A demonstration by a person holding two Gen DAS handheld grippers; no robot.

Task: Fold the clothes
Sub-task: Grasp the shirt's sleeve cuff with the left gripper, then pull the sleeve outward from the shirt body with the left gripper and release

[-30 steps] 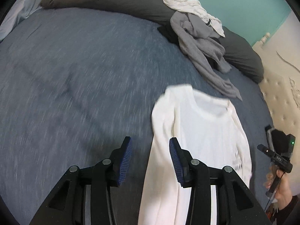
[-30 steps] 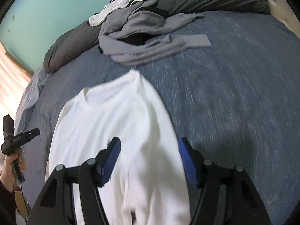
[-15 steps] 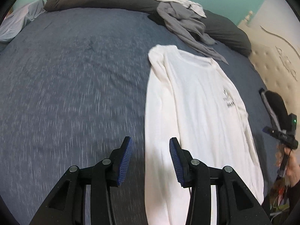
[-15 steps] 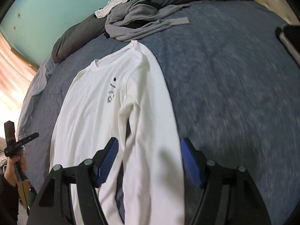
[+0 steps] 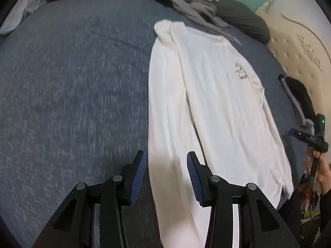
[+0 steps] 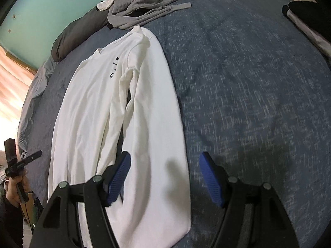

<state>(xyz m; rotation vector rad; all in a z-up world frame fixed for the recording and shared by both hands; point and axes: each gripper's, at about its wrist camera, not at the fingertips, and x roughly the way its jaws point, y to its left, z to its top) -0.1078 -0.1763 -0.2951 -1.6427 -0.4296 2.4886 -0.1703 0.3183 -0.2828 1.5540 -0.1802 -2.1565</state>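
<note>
Left wrist view cuts off your white shirt's (image 5: 206, 103) hem; its print blurs. Both claws, left (image 5: 166, 177) and right (image 6: 164, 178), released, now farther from the collar.

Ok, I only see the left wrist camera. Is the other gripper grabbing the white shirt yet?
Observer: No. The right gripper has its jaws open above a sleeve of the white shirt, pinching nothing.
Operator: Is that sleeve lying neat?
Observer: Mostly. It runs alongside the body, with a dark gap between them partway down.
</note>
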